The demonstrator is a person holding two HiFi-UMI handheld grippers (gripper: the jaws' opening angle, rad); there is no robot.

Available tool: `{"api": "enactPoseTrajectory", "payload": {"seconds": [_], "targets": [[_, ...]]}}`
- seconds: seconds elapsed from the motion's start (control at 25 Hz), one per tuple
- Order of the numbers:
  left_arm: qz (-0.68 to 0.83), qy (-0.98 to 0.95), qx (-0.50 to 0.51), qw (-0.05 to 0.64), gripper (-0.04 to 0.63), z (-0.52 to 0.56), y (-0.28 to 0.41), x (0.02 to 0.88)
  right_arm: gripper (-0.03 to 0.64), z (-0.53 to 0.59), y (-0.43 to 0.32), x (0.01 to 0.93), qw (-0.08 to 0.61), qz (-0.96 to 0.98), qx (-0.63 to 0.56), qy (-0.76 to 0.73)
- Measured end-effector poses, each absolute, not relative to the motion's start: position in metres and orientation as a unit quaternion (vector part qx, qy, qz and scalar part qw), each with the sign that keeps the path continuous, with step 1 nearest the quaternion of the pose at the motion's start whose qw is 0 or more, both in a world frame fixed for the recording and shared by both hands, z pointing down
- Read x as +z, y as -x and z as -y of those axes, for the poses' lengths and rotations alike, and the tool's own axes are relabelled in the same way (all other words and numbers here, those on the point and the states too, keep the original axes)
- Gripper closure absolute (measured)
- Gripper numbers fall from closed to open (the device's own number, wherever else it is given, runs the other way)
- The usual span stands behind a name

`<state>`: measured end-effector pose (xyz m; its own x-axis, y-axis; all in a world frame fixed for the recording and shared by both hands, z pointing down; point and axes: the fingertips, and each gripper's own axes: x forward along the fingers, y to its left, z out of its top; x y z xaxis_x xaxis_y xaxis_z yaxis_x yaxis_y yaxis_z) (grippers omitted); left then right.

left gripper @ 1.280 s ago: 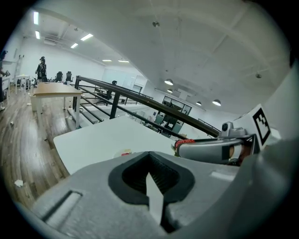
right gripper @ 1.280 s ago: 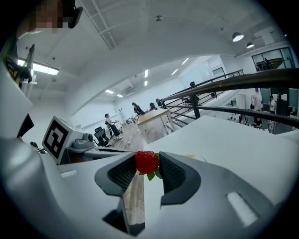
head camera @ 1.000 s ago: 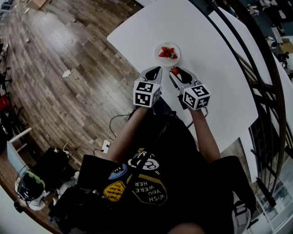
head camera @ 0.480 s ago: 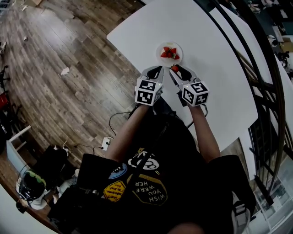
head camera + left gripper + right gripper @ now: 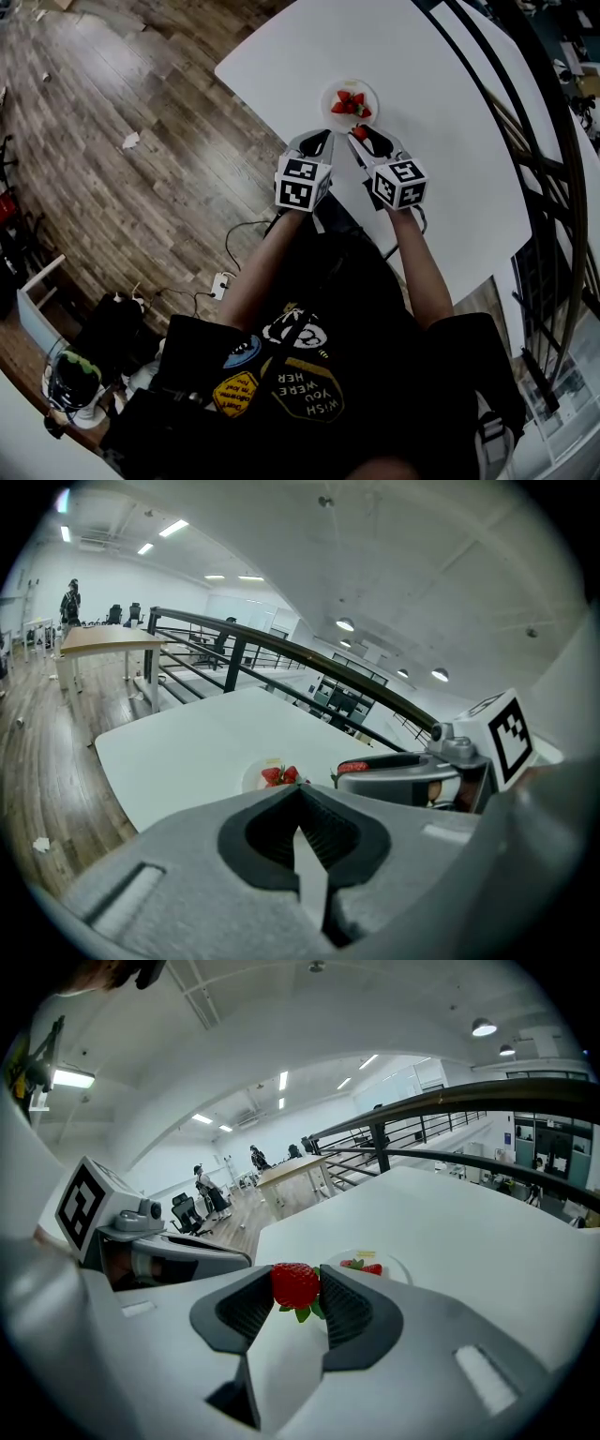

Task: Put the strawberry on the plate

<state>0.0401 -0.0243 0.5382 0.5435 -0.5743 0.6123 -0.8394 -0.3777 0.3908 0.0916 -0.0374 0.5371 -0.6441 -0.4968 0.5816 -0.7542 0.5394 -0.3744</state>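
Table (image 5: 441, 141) is wide open left, right and beyond the plate (image 5: 333, 94); berries (image 5: 352, 103) hog the plate's middle. Near side of the plate is crowded: left gripper (image 5: 317, 142) and right gripper (image 5: 361, 136), gripping a strawberry (image 5: 296, 1284), sit side by side.

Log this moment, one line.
right gripper: shut on strawberry | left gripper: shut, empty | plate: holds other strawberries | step: placing pending

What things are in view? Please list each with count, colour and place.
table: one, white, before the person.
plate: one, white, on the table.
strawberries: several, red, on the plate.
strawberry: one, red, held near the plate.
floor: one, brown wood, left of the table.
railing: one, dark, beyond the table.
left gripper: one, grey, fingers together, empty.
right gripper: one, grey, fingers shut on the strawberry.
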Motion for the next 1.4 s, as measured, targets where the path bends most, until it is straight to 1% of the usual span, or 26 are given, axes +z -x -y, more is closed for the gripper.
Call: {"api": "enactPoseTrajectory", "payload": {"seconds": [0.56, 0.76, 0.96, 1.4], "targets": [[0.425, -0.803, 0.201, 0.366, 0.597, 0.038, -0.034, 0.564, 0.465, 0.056, -0.086, 0.577, 0.235, 0.84, 0.321, -0.369], [0.421, -0.799, 0.195, 0.383, 0.597, 0.042, -0.033, 0.573, 0.465, 0.063, -0.083, 0.591, 0.242, 0.836, 0.323, -0.373], [0.414, -0.801, 0.206, 0.38, 0.597, 0.048, -0.031, 0.582, 0.465, 0.066, -0.08, 0.6, 0.25, 0.832, 0.322, -0.376], [0.39, -0.808, 0.216, 0.385, 0.597, 0.061, -0.048, 0.598, 0.465, 0.07, -0.085, 0.615, 0.259, 0.819, 0.335, -0.386]]}}
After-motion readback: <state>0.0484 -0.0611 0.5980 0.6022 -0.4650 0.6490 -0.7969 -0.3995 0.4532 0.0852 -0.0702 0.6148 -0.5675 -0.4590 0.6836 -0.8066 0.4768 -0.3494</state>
